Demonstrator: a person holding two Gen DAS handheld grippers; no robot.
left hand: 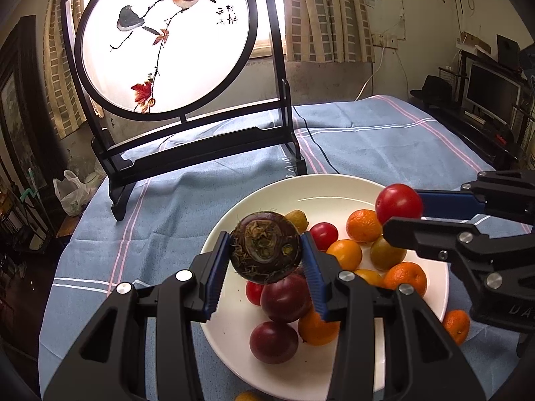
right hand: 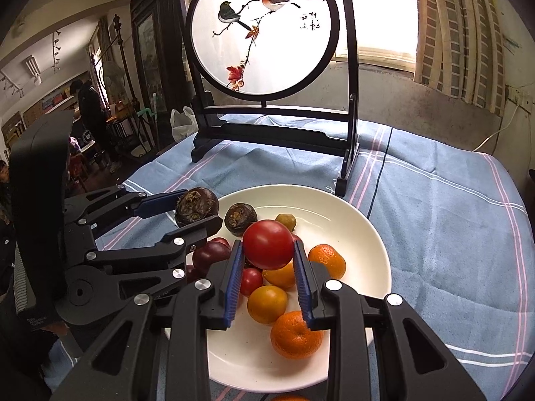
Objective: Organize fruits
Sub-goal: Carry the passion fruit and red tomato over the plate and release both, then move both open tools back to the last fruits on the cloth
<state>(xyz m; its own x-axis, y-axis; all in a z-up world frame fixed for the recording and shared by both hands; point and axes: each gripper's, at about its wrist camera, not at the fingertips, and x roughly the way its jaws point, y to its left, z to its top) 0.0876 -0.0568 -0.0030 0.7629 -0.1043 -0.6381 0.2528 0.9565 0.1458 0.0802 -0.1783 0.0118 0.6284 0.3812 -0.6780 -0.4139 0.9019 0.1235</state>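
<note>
A white plate (left hand: 334, 187) (right hand: 367, 234) on the blue cloth holds several fruits: oranges (left hand: 362, 225) (right hand: 296, 334), red tomatoes (left hand: 323, 235), dark plums (left hand: 273, 342) and a second water chestnut (right hand: 240, 218). My left gripper (left hand: 265, 254) (right hand: 197, 212) is shut on a dark brown water chestnut (left hand: 265, 247) (right hand: 196, 206), held above the plate's left side. My right gripper (right hand: 267, 250) (left hand: 399, 210) is shut on a red tomato (right hand: 268, 249) (left hand: 398, 204), held above the fruit pile.
A black-framed round bird screen (left hand: 167, 40) (right hand: 264, 30) stands on the cloth behind the plate. One orange (left hand: 456, 325) lies on the cloth right of the plate, another (left hand: 247, 396) at its near edge. A black cable (left hand: 317, 147) runs across the blue cloth (right hand: 451, 217).
</note>
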